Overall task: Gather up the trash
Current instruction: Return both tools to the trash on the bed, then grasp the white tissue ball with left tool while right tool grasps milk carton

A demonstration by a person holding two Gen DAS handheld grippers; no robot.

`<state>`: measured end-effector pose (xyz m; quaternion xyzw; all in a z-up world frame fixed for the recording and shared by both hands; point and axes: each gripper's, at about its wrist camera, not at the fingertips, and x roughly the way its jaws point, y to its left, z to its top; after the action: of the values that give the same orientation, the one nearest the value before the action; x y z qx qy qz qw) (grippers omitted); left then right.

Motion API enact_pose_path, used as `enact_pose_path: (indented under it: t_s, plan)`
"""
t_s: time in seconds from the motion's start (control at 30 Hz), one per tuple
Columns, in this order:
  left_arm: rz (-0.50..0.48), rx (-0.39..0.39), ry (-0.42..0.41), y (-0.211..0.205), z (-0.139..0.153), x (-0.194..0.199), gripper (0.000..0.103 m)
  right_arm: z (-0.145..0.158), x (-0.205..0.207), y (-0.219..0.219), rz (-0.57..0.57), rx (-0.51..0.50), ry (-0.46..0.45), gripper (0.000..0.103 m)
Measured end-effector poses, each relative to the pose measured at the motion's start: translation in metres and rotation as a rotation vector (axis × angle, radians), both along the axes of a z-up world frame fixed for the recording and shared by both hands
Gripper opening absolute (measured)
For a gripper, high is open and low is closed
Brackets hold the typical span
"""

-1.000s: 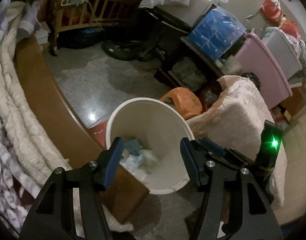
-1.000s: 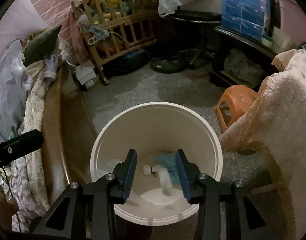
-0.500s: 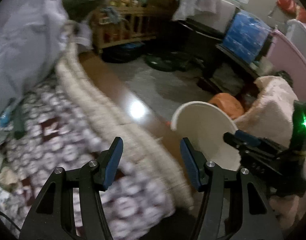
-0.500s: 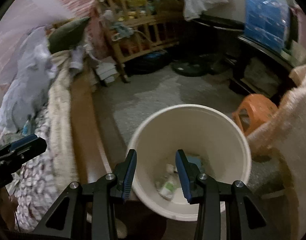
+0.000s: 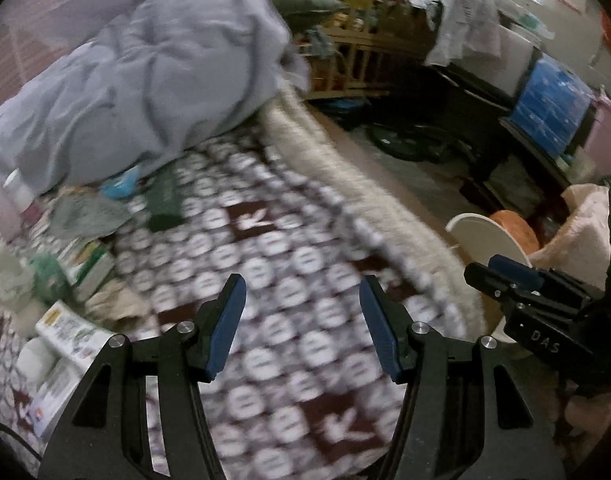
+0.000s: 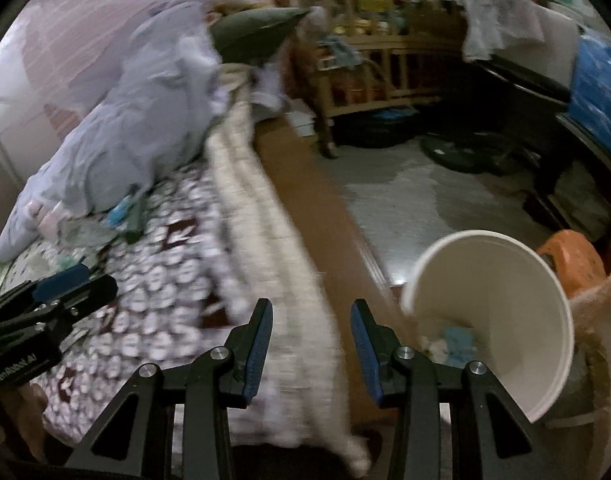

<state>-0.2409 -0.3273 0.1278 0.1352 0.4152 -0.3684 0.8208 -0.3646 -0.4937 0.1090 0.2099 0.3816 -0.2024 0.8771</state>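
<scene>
both views are motion-blurred. the left tongs (image 5: 301, 322) hang above the bed (image 5: 265, 264), blue ribbed pads well apart with nothing between them. under them lies a brown-and-white patterned blanket edged by a cream, fluffy, ridged throw (image 5: 369, 200). the trash sits at the blanket's left side: flat printed cartons (image 5: 69, 332), crumpled paper (image 5: 113, 304) and wrappers, near a rumpled grey duvet (image 5: 145, 72). the right tongs (image 6: 311, 346) are moderately parted and empty, over the bed's edge. just to their right stands a round, smooth white plastic bucket (image 6: 505, 292) on the floor, holding crumpled scraps, with an orange plastic stool (image 6: 573, 260) behind it.
</scene>
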Motion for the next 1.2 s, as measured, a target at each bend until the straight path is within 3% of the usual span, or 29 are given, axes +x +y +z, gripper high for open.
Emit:
enact_pose_path:
  t_s: [0.7, 0.97, 1.2]
  plan:
    - [0.335, 0.065, 0.023, 0.205, -0.018, 0.071, 0.058, -0.009, 0.123, 0.146, 0.411, 0.065, 0.039, 0.040]
    - [0.349, 0.042, 0.098, 0.227, -0.040, 0.094, 0.058, -0.026, 0.194, 0.181, 0.512, 0.125, 0.077, 0.040]
    - [0.311, 0.059, 0.099, 0.222, -0.051, 0.110, 0.058, -0.040, 0.237, 0.193, 0.541, 0.182, 0.091, 0.040]
